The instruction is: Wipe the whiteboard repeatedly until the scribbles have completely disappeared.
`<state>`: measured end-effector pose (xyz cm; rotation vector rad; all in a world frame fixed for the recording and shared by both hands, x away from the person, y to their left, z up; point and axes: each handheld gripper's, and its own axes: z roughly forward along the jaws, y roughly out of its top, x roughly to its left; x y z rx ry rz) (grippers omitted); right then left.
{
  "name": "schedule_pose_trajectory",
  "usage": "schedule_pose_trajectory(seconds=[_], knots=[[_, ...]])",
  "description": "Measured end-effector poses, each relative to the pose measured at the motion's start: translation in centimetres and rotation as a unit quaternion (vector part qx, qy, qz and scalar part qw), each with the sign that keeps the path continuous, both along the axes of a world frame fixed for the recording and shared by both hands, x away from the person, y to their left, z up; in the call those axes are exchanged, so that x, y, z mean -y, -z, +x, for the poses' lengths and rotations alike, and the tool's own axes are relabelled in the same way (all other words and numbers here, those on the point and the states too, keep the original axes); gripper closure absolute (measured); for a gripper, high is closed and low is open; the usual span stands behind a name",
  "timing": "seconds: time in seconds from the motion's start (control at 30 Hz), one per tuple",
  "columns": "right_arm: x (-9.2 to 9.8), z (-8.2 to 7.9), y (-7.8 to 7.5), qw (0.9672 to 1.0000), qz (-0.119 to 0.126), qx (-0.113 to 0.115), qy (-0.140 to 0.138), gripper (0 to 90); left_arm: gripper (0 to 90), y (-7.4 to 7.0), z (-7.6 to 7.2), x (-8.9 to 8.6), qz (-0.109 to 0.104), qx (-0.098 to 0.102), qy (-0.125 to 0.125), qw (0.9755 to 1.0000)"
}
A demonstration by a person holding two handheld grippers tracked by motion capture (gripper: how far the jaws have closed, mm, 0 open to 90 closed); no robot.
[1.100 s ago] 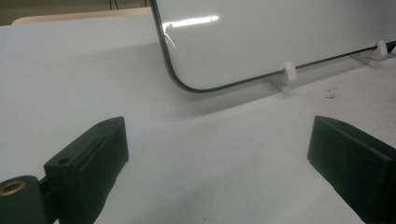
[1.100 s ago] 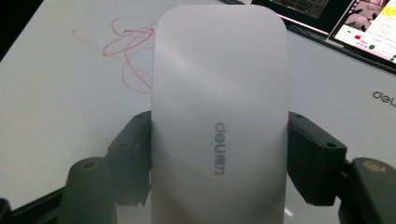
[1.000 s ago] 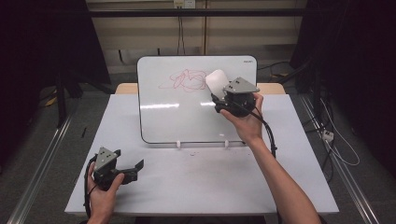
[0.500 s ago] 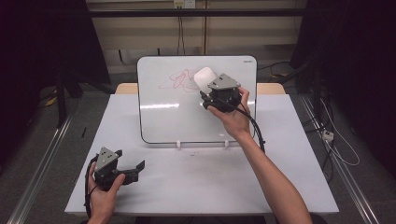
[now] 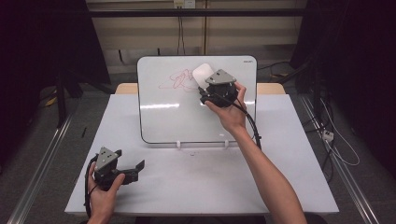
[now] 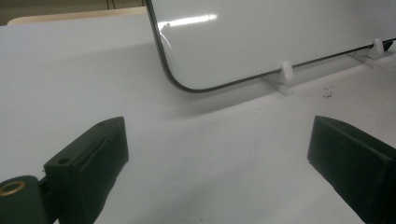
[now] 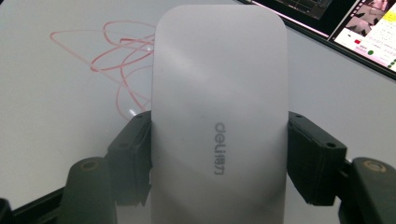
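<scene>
While the right gripper [image 5: 204, 84] clamps a white rounded plastic eraser [image 7: 219, 116] against the upright white whiteboard [image 5: 177, 116], red scribbles [image 7: 116, 60] lie just beside it; the left gripper [image 6: 219, 154] rests open.

One whiteboard [image 5: 187, 116] stands on the one counter [image 5: 210, 186], propped in two small white clips [image 5: 179, 144]. One white eraser [image 5: 202, 73] is at the board, and one tangle of red scribble [image 5: 175, 80] marks its face. There are two tools: the left tool [image 5: 133, 168] and the right tool [image 5: 205, 93]. Two forearms come in from below.
</scene>
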<state>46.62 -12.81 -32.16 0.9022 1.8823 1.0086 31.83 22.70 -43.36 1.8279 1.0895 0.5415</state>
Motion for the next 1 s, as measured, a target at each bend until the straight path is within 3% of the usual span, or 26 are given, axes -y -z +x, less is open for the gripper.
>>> schedule_pose_trajectory(seconds=[0.37, 1.0], knots=[[-0.2, 0.5, 0.1, 1.0, 0.001, 0.008, 0.006, 31.6, 5.2, 0.0, 0.0, -0.1, 0.002, 0.001, -0.001, 1.0], [-1.4, 1.4, 1.3, 0.9988, -0.027, 0.027, 0.029, 31.6, 5.2, 0.0, 0.0, -0.3, 0.0, -0.001, -0.005, 1.0]])
